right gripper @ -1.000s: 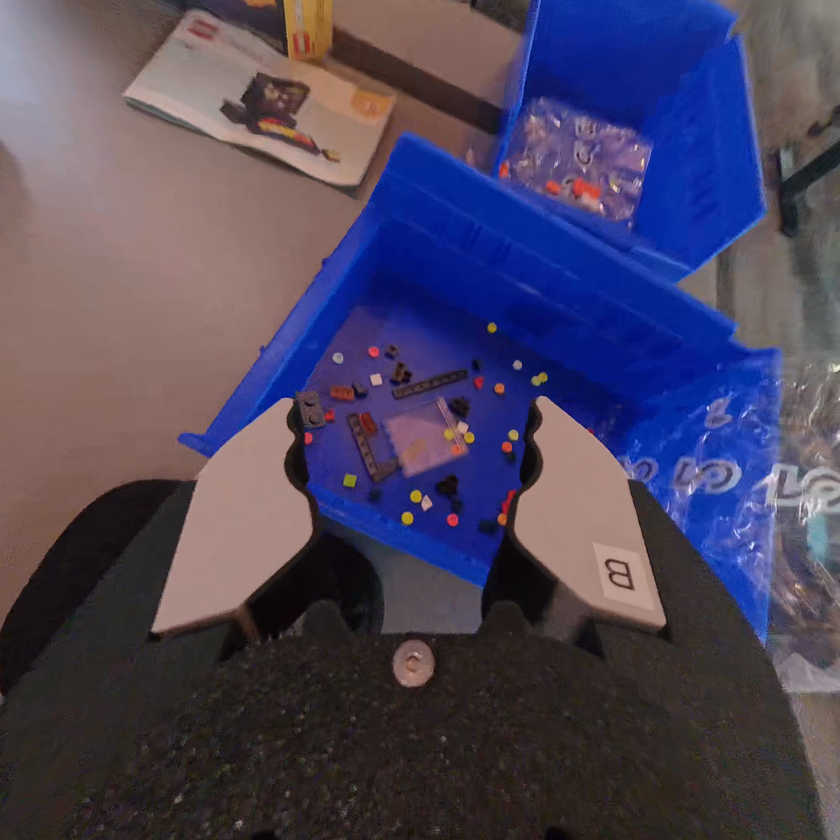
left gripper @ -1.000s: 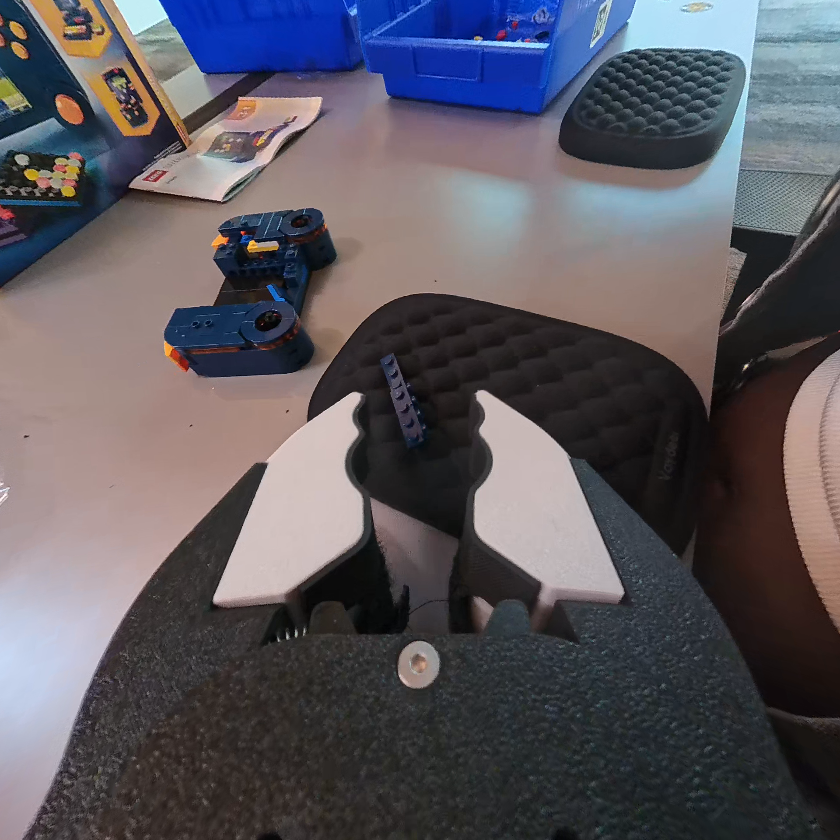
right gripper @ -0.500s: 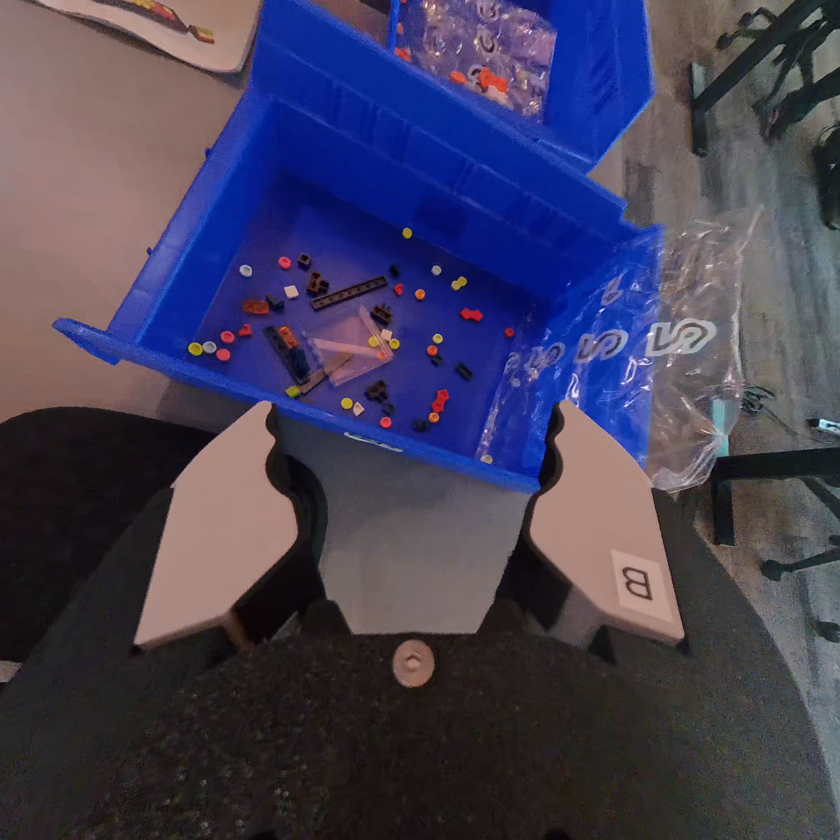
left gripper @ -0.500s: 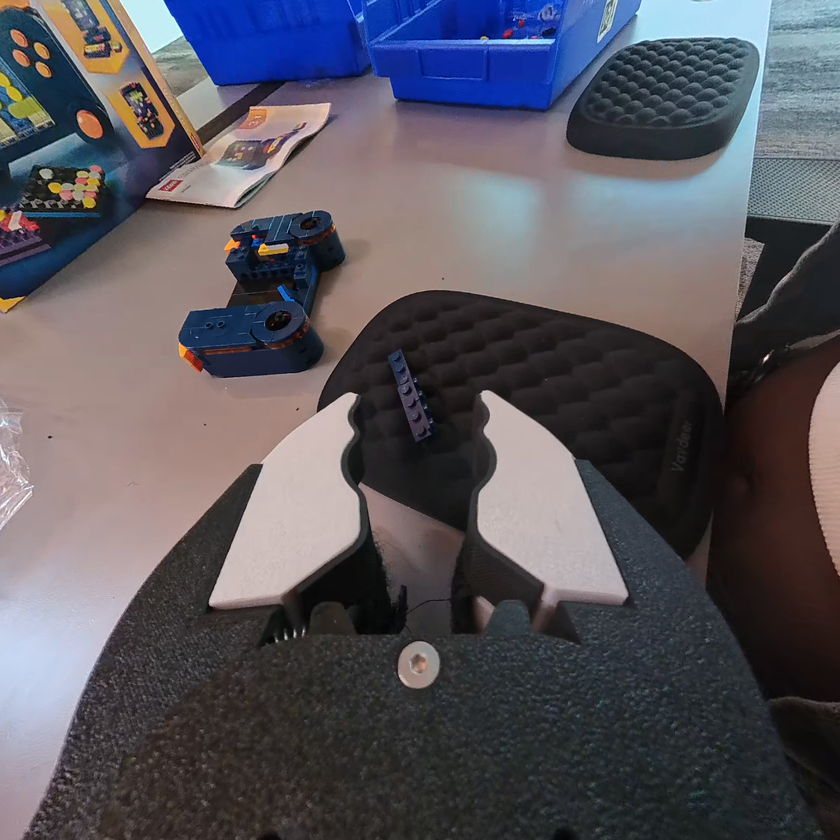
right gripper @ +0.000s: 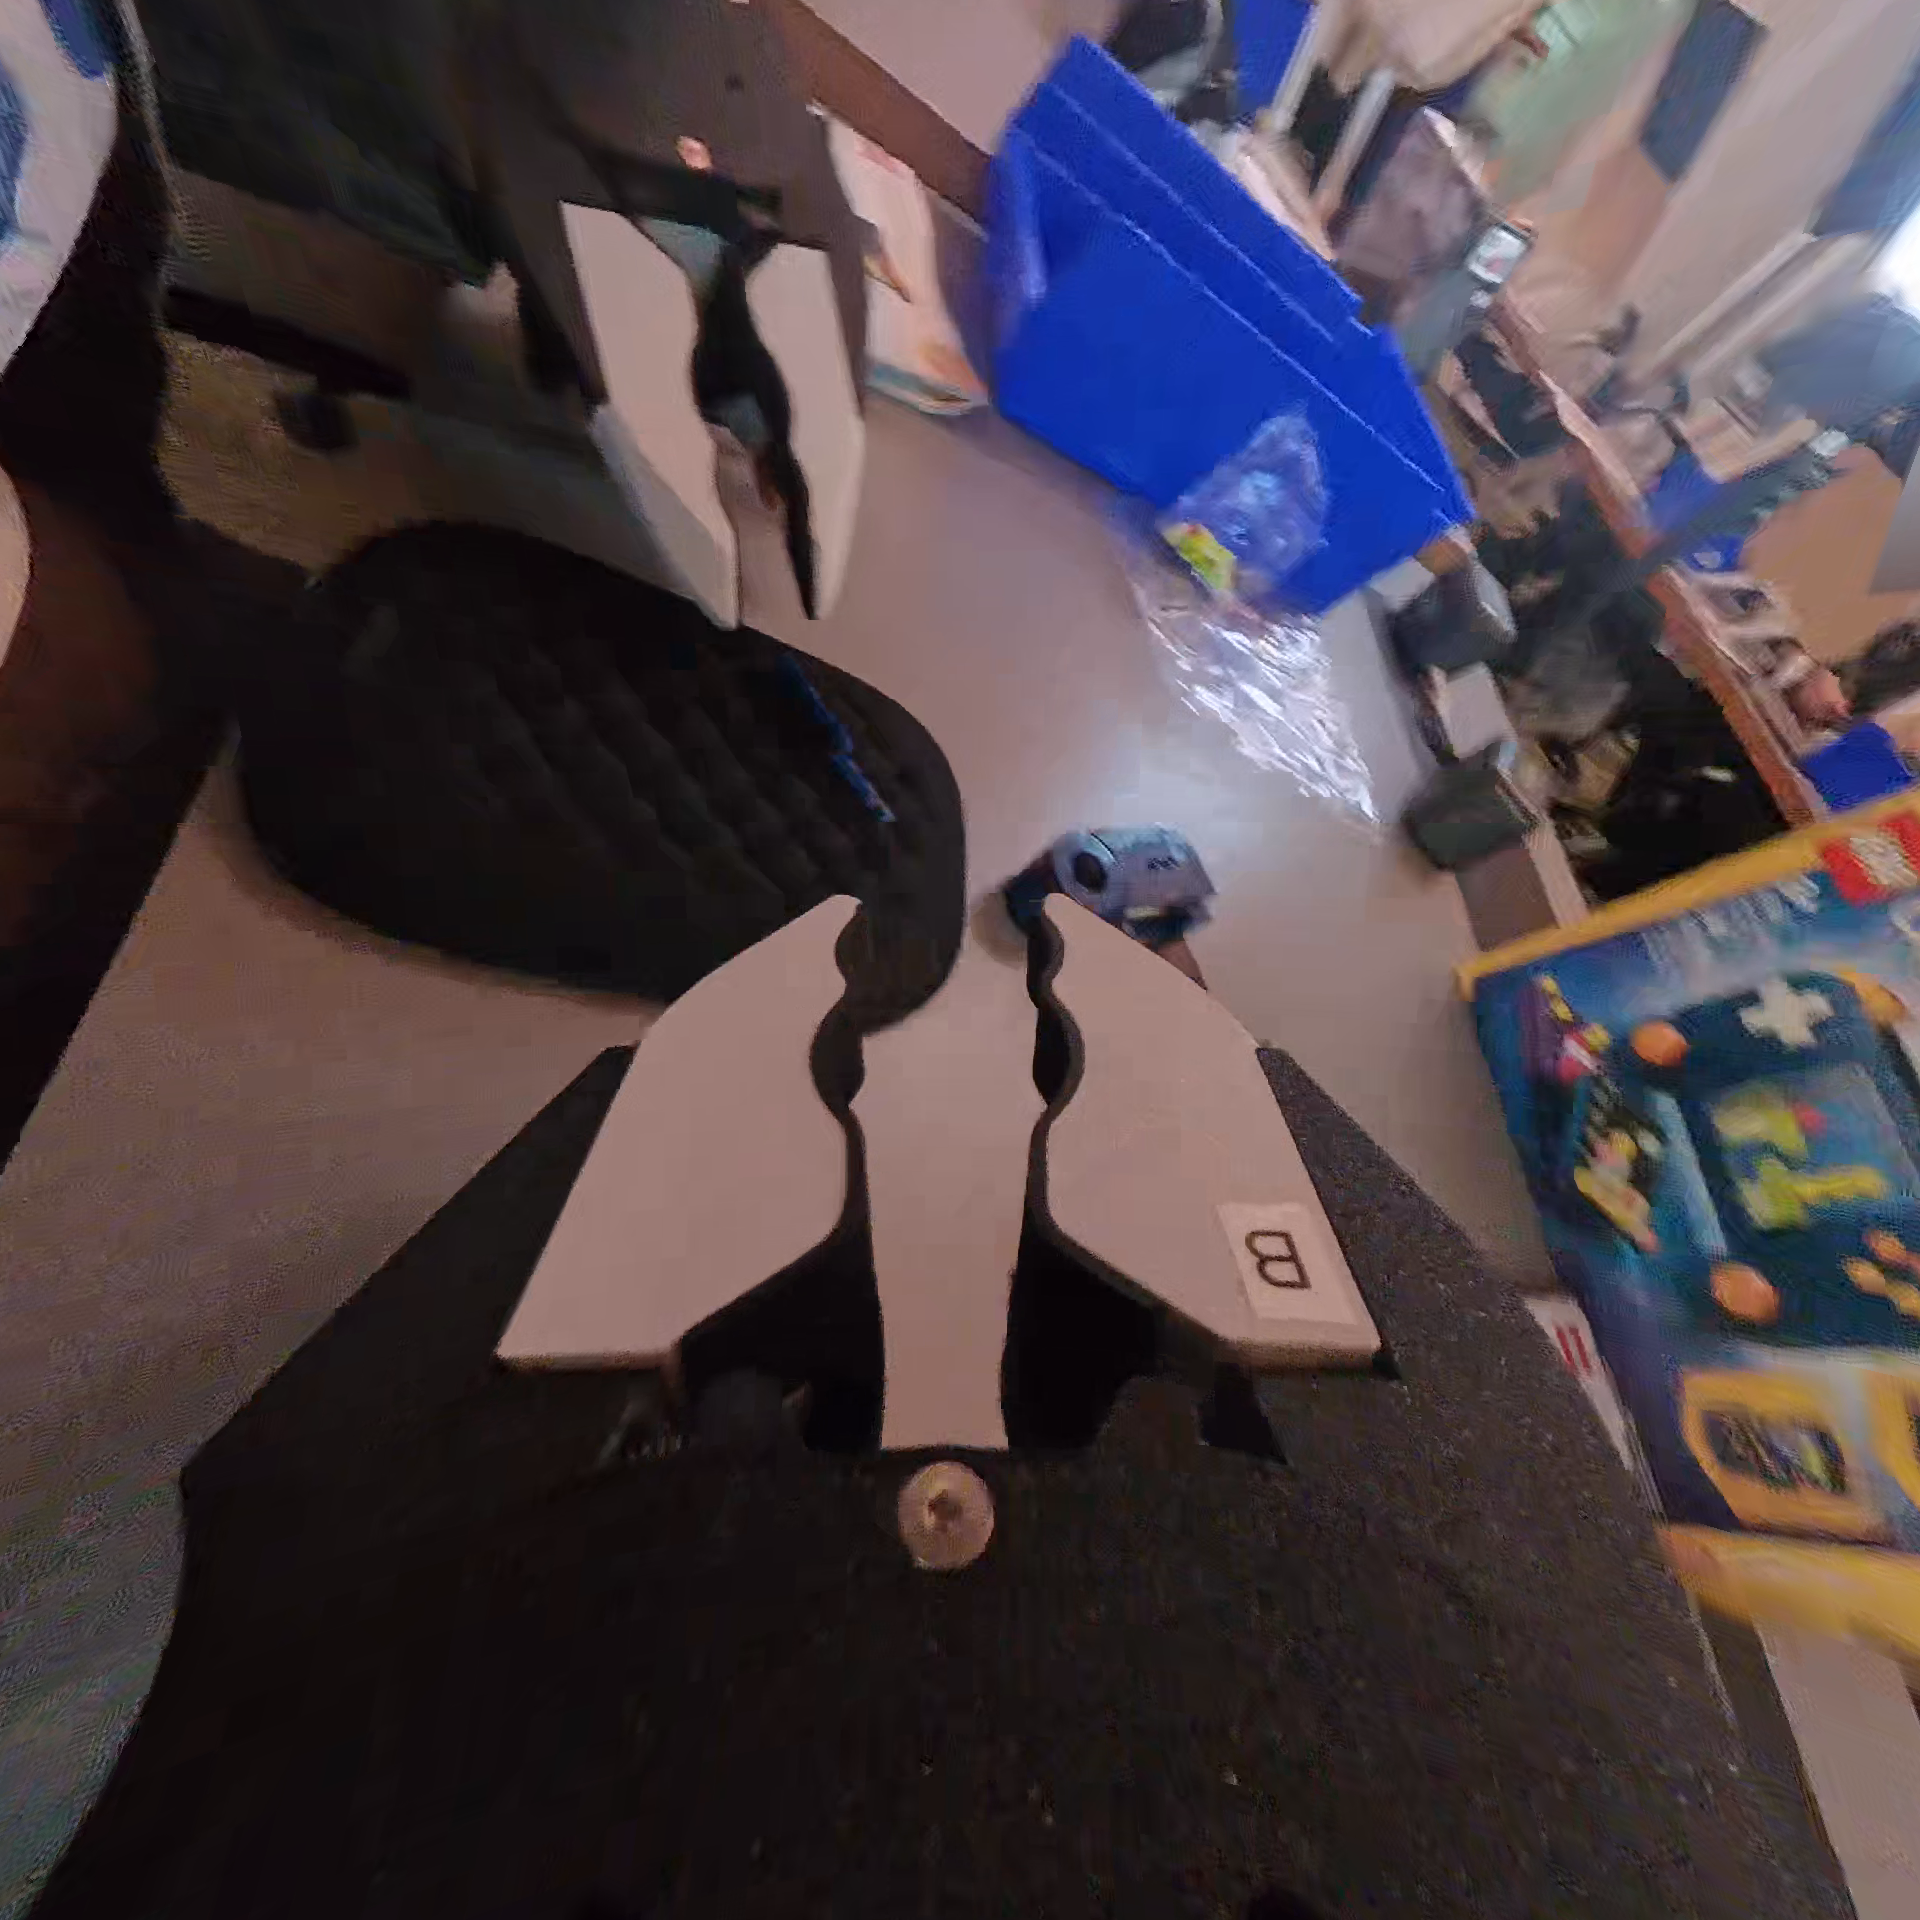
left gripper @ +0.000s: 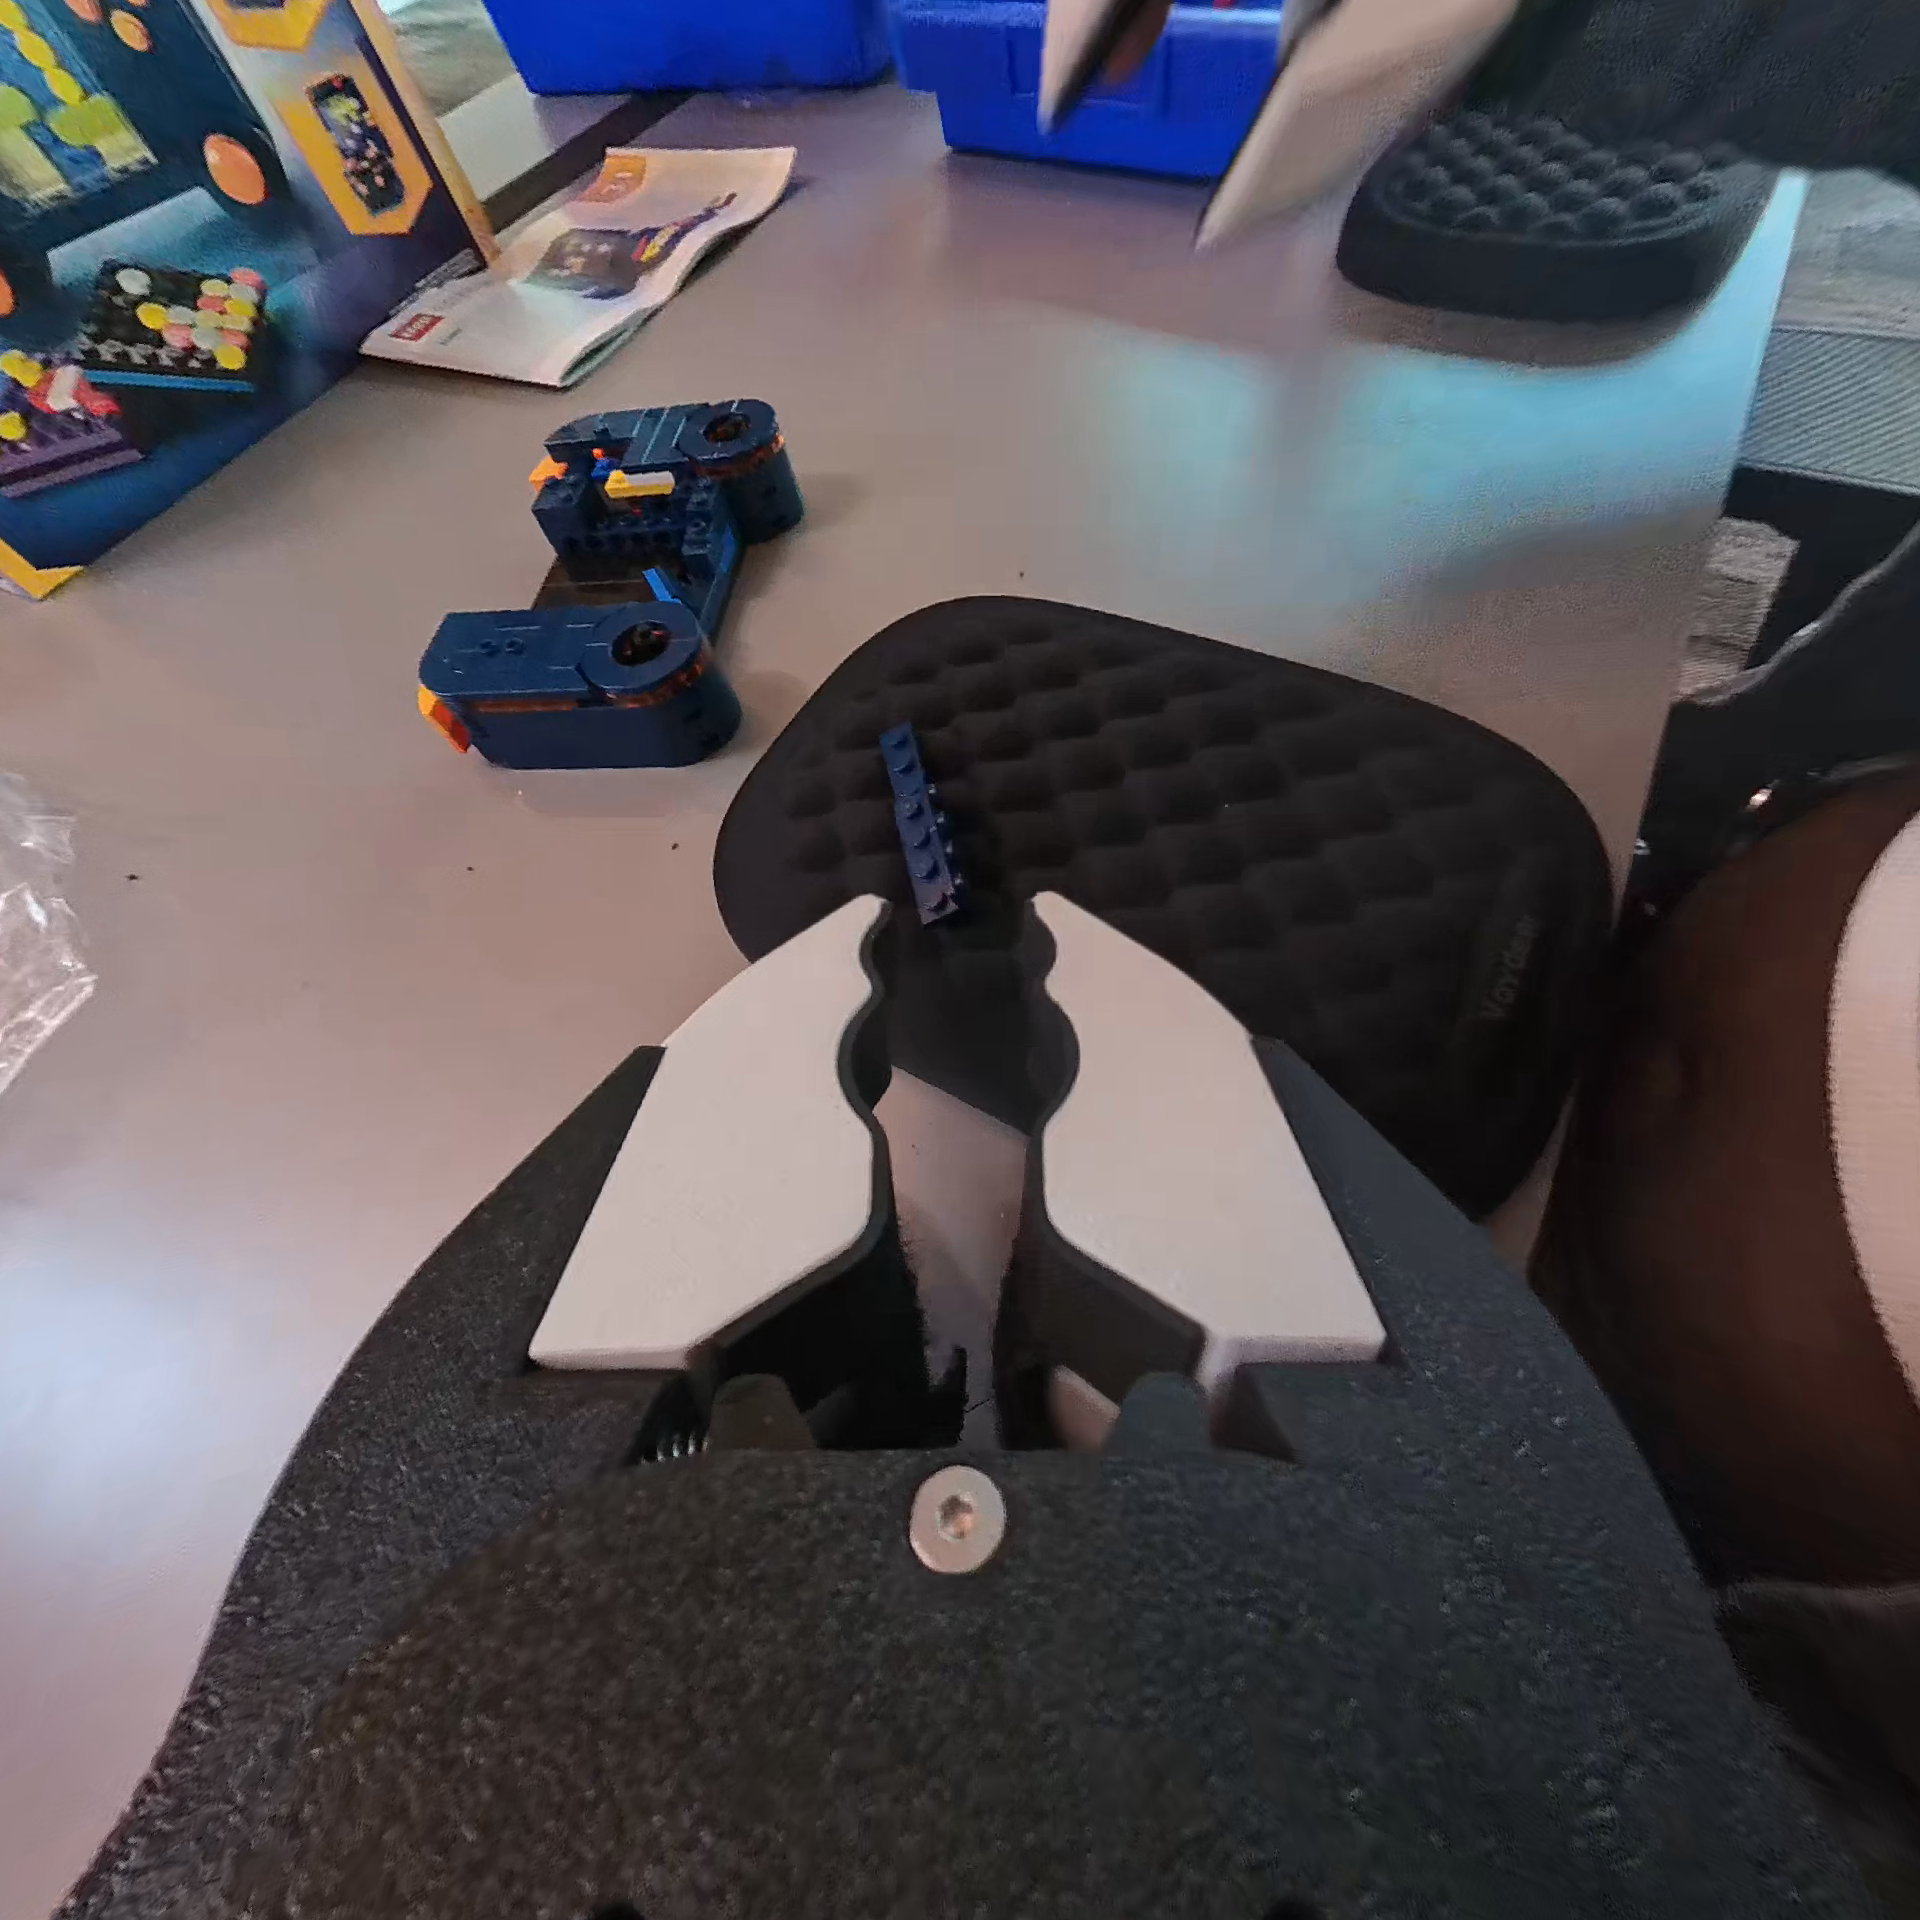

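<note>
1. A dark blue plate point(left gripper: 925, 826) lies on a black pad point(left gripper: 1247, 831) on the bench point(left gripper: 1039, 416).
2. The left gripper point(left gripper: 961, 909) hovers just short of the plate, its jaws narrowly apart and empty.
3. The right gripper point(right gripper: 951, 920), motion-blurred, has its jaws narrowly apart and empty over the bench near the pad's edge.
4. A blue model point(left gripper: 623, 592) sits beside the pad.

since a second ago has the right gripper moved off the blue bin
Yes. The right gripper swung away from the blue bin, now off to its far right, and points toward the black pad.
</note>
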Demonstrator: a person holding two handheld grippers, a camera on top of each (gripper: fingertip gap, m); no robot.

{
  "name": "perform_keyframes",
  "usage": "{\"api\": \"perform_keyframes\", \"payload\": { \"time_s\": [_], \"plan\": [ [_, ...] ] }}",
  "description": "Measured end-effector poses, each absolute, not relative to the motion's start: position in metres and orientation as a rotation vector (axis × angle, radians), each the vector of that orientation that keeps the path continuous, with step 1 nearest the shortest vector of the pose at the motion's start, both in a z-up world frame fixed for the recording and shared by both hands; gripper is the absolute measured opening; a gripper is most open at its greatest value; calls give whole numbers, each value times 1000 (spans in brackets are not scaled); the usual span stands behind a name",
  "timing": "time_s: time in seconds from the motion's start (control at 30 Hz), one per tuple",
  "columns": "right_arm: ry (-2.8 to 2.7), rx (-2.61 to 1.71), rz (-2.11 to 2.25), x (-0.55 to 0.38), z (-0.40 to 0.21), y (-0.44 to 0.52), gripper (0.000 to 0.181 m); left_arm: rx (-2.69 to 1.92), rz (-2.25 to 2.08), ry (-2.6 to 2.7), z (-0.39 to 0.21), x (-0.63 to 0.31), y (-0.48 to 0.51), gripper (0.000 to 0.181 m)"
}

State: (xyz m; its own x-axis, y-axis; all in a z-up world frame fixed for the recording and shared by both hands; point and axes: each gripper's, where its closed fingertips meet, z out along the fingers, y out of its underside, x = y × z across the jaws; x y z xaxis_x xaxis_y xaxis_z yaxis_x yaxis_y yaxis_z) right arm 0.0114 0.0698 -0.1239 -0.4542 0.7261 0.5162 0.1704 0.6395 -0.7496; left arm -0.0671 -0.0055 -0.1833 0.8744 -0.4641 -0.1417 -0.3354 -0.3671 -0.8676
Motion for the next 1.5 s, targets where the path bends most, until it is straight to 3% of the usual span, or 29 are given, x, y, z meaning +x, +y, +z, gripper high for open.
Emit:
{"api": "perform_keyframes", "payload": {
  "time_s": [0.2,0.53,1.0,1.13,1.47,1.5],
  "plan": [
    [-2176,-513,965,-55,-170,27,18,-2008,-93,573,-185,-64,7,13],
    [-2414,-383,971,-68,-194,11,4,-2047,-99,577,-194,-66,11,3],
    [-2349,-1026,1157,-71,-199,11,1,-2087,-69,734,-202,-64,8,1],
    [-2337,-310,591,-65,-202,9,0,-2104,-271,640,-202,-61,9,0],
    [-2257,-417,836,-59,-183,3,0,-2112,-310,538,-196,-68,12,0],
    [-2232,-379,778,-62,-182,5,9,-2119,-327,527,-195,-68,12,0]
  ]
}}
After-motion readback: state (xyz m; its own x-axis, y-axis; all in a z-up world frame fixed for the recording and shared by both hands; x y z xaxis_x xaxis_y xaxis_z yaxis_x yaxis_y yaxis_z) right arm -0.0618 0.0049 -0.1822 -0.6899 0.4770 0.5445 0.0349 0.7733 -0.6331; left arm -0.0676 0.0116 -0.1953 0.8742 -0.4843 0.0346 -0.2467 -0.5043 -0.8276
